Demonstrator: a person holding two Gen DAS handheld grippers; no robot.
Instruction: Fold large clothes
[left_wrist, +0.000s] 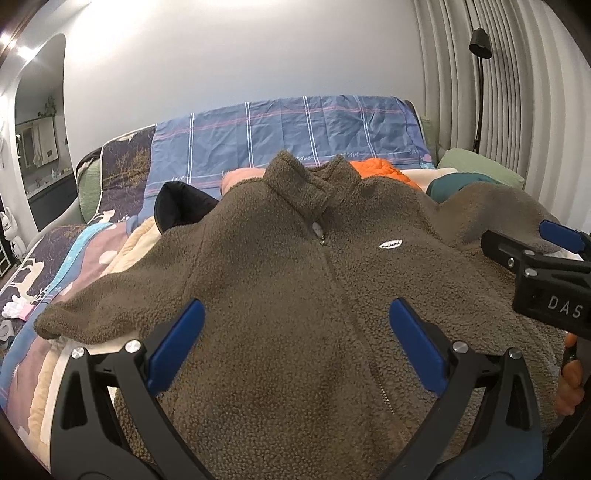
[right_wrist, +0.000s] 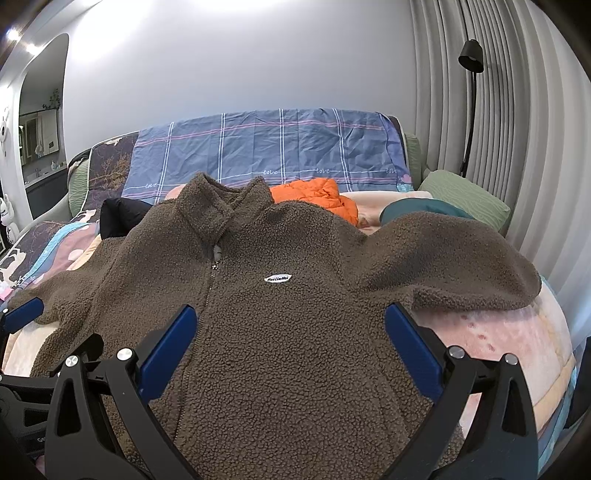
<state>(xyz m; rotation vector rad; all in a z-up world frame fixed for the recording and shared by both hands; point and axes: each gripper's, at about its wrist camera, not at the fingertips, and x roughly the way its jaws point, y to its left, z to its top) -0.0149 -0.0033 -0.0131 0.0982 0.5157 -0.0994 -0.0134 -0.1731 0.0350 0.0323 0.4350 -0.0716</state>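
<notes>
Even, bright indoor light; ceiling spots glare upper left; fisheye bends edges, corners dark; focus sharp

The left gripper (left_wrist: 295, 343) is held low and points forward, its two blue-padded fingers (left_wrist: 177, 343) spread wide, with black linkage arms and silver pivot screws fanning out behind them. The right gripper (right_wrist: 288, 343) sits in much the same pose, level and forward-facing, its fingers (right_wrist: 413, 347) equally far apart with nothing between the pads. In the left wrist view the right gripper enters from the right edge, seen side-on, its black body lettered "DAS". Behind it, at the lower right edge, a hand (left_wrist: 570, 380) shows partly; it seems to grasp the handle, though the view there is cramped. The two grippers are side by side, close together.
</notes>
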